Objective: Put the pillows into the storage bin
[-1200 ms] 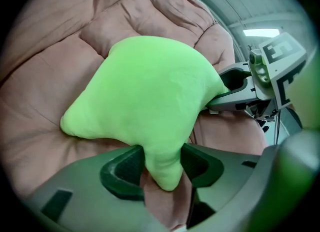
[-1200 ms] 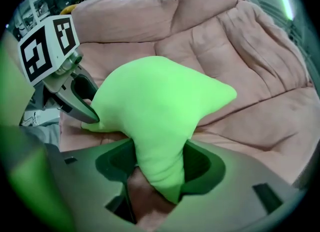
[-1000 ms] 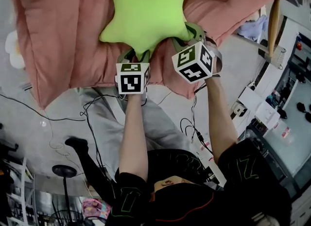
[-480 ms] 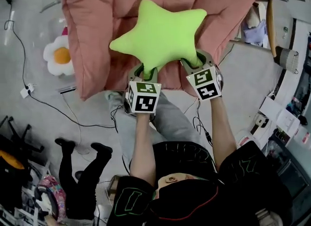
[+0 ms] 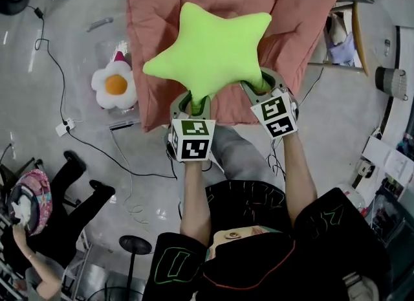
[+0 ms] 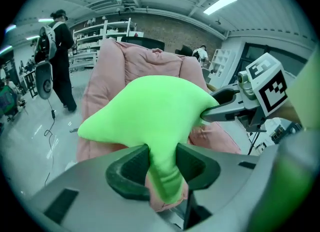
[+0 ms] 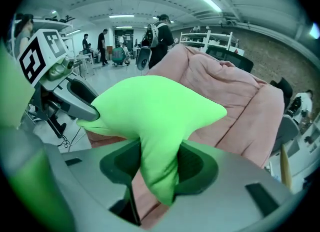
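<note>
Holding the green star pillow (image 5: 210, 50) up mid-frame, over the big pink cushion (image 5: 304, 8) at the top. The left claw (image 5: 194, 102) is clamped on the star's bottom point, and the right claw (image 5: 262, 85) is pinching its lower right point. A fried-egg pillow (image 5: 116, 85) sits on the floor (image 5: 336, 131) at left, just beside the cushion.

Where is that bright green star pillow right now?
The star pillow is upper centre of the head view, over the pink cushion; the left gripper and right gripper each clamp one of its lower points.
</note>
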`<state>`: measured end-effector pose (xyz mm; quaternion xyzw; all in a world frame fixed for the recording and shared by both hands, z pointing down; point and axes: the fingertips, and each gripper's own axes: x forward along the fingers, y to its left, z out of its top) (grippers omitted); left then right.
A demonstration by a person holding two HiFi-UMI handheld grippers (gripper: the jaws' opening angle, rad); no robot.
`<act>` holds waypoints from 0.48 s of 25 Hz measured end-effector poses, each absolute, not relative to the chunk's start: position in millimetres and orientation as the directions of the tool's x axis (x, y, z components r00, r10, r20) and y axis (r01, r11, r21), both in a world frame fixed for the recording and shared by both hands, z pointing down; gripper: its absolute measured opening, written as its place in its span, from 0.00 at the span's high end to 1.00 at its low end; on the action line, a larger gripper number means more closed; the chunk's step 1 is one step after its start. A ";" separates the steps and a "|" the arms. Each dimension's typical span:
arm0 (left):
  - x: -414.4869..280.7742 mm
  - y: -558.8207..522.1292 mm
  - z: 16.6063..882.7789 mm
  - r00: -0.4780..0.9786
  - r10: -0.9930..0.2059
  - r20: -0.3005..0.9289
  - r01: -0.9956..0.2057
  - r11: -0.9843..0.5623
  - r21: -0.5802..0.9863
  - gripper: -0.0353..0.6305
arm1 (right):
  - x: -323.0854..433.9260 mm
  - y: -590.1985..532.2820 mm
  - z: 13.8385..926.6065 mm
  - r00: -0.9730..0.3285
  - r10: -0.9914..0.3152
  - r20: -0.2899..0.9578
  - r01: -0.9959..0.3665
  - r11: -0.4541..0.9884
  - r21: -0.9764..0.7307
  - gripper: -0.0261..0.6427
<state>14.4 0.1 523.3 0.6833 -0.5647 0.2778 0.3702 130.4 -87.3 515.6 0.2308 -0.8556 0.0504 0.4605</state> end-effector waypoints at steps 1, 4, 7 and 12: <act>6.6 3.3 517.0 0.199 -0.572 0.796 -0.979 -0.081 0.187 0.71 | 121.4 -85.2 509.3 -0.484 -0.348 0.803 -0.432 0.893 0.127 0.67; -19.4 11.2 500.9 0.166 -0.595 0.787 -0.985 -0.056 0.165 0.71 | 91.7 -79.9 493.5 -0.523 -0.345 0.779 -0.403 0.906 0.130 0.67; -48.7 24.9 492.0 0.134 -0.607 0.783 -0.988 -0.023 0.151 0.71 | 60.4 -70.3 484.1 -0.541 -0.333 0.772 -0.372 0.918 0.136 0.67; -111.5 62.4 485.7 0.070 -0.626 0.777 -0.985 0.078 0.151 0.71 | -12.3 -42.5 476.9 -0.590 -0.285 0.755 -0.289 0.948 0.133 0.67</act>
